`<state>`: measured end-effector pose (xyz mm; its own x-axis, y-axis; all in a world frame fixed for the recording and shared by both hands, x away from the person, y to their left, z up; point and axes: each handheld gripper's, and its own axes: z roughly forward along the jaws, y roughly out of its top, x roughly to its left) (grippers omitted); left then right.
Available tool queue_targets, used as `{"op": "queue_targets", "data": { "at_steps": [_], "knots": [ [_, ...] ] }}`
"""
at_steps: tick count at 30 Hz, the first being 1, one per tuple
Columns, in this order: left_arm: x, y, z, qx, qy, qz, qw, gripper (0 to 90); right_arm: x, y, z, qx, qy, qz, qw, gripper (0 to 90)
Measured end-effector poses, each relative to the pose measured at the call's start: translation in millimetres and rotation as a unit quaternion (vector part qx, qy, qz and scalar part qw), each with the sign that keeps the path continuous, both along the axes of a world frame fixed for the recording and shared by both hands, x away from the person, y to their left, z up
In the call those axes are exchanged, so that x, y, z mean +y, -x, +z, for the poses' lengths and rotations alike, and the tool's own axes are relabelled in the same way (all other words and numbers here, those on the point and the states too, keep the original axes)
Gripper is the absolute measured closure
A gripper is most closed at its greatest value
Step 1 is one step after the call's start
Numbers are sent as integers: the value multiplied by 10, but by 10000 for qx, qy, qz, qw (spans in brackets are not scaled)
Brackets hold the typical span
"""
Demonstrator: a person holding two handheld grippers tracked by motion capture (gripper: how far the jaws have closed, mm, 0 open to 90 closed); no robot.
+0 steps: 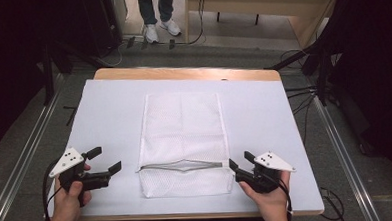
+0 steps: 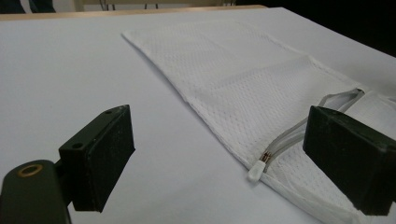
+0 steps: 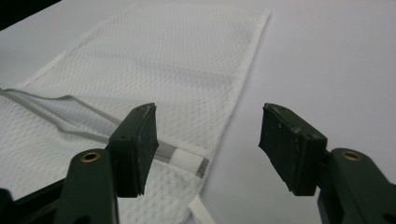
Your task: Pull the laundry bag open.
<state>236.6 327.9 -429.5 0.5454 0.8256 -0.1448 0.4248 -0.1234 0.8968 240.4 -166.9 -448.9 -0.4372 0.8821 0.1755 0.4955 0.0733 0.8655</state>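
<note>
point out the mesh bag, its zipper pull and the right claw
mesh bag [image 1: 182,118]: high view, on the middle of the flat white mesh.
zipper pull [image 2: 256,171]: left gripper view, on the small white tab at the zipper's end.
right claw [image 3: 208,144]: right gripper view, midway between the open jaw tips.

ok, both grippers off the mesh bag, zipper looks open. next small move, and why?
Probably bring the left gripper in to the zipper pull. Both sets of jaws are open and empty, the zipper gapes mid-bag, and the pull lies at the mesh bag edge nearest that gripper.
</note>
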Motion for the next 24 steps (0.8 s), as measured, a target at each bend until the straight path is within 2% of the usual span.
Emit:
{"op": "queue_targets", "data": {
  "at_steps": [3, 4, 8, 9, 15, 21, 24],
  "knots": [
    [43, 4, -9, -23, 34, 34, 10000, 89, -89, -13, 10, -88, -20, -89, 9999, 333],
    [75, 9, -26, 5, 3, 83, 10000, 83, -183, -24, 14, -119, 9, -184, 9998, 313],
    [110, 35, -47, 0, -141, 186, 9997, 82, -328, -43, 9, -180, 82, -373, 9991, 292],
    [140, 47, -48, -24, -131, 218, 9997, 82, -428, -53, 2, -219, 90, -509, 9984, 275],
    [247, 56, -59, -9, -46, 227, 9997, 29, -709, -81, -27, -205, 92, -718, 9972, 238],
    [395, 39, -87, 54, 70, 352, 9993, 17, -909, -96, -54, -101, 15, -727, 9973, 209],
    [449, 20, -111, 84, 65, 379, 9992, 13, -1046, -95, -83, -120, 31, -852, 9963, 201]
  ]
}}
